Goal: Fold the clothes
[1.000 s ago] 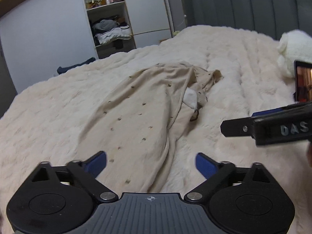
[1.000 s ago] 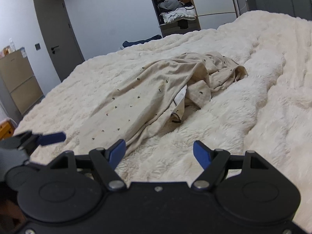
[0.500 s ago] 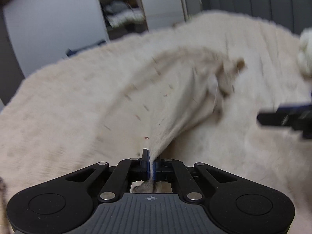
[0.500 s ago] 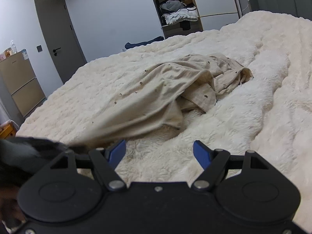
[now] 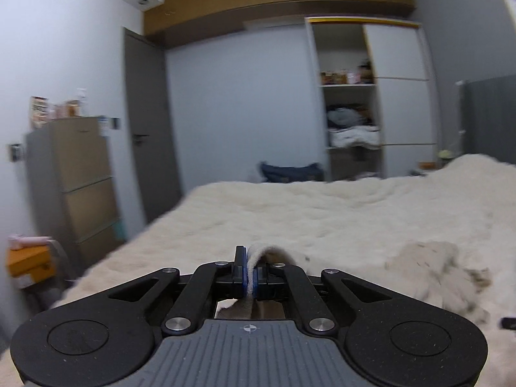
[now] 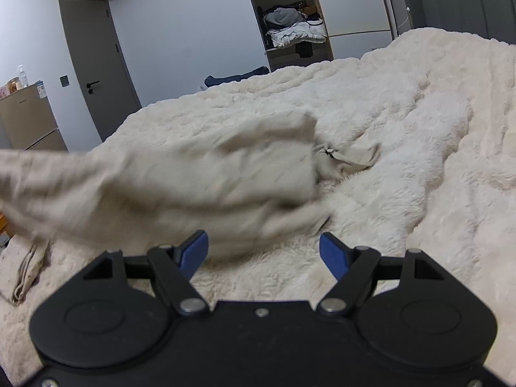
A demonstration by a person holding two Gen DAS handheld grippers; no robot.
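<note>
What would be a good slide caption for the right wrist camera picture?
Open right gripper hovers over a fluffy cream bedspread while a beige garment, blurred, is lifted toward the left.

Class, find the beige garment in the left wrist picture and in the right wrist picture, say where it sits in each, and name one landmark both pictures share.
Left wrist: the beige garment has an edge pinched in the shut left gripper at lower centre, with a blurred heap at lower right.
Right wrist: it stretches blurred across the left and centre, above the open right gripper.
Shared landmark: the open wardrobe shelf of clothes.
</note>
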